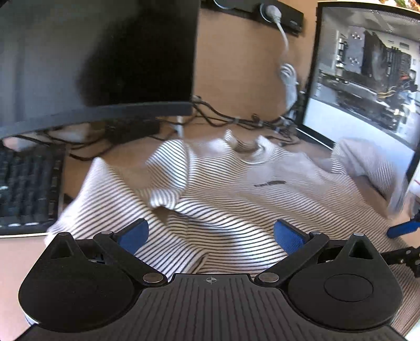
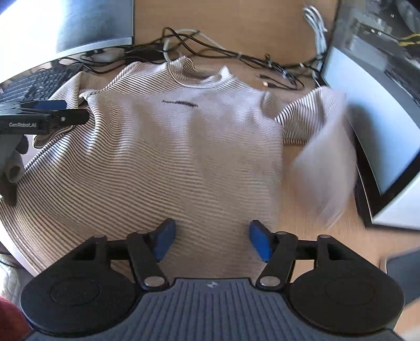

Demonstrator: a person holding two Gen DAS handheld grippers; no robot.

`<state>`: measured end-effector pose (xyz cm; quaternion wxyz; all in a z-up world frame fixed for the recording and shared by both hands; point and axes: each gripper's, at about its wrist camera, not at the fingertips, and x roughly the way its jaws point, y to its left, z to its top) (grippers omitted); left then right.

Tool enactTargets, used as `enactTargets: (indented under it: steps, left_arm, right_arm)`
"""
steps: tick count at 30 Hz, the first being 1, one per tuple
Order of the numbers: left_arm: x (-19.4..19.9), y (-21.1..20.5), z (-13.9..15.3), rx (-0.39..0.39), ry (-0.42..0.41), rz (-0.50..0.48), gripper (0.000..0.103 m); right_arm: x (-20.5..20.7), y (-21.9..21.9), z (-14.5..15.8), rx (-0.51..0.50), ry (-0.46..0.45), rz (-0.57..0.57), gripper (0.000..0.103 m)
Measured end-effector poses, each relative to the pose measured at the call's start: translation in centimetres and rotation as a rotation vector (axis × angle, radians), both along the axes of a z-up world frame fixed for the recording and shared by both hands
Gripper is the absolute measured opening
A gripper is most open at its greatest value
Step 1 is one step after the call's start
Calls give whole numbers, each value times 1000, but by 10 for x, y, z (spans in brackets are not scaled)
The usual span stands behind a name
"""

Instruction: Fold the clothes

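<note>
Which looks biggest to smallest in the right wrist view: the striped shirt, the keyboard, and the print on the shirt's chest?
As they look in that view:
1. striped shirt, by far
2. keyboard, only partly in view
3. chest print, a thin dark line

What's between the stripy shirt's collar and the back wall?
A tangle of dark cables on bare wooden desk, just beyond the striped shirt collar. The right wrist view shows it best.

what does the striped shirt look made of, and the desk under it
Striped shirt: soft knit fabric, probably cotton jersey, matte; it creases and drapes, with a ribbed collar. Desk: light brown wood or wood-look laminate, smooth and low-sheen; the grain is too blurred to tell.
</note>
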<state>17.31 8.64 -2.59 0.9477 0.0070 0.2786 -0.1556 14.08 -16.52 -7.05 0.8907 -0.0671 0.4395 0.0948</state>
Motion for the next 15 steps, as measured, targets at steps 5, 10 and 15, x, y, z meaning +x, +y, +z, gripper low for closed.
enactTargets:
  steps: [5,10,15]
  left_arm:
    - [-32,-25,6,86,-15,-53,103]
    - [-69,-25,19,109,55,-50,103]
    - [-103,-21,27,87,130,-11,103]
  right_arm:
    - [-10,-6,5,-66,-62,35,63]
    - [-65,-15,31,48,-75,185,63]
    - [-119,-8,26,-63,-71,389,63]
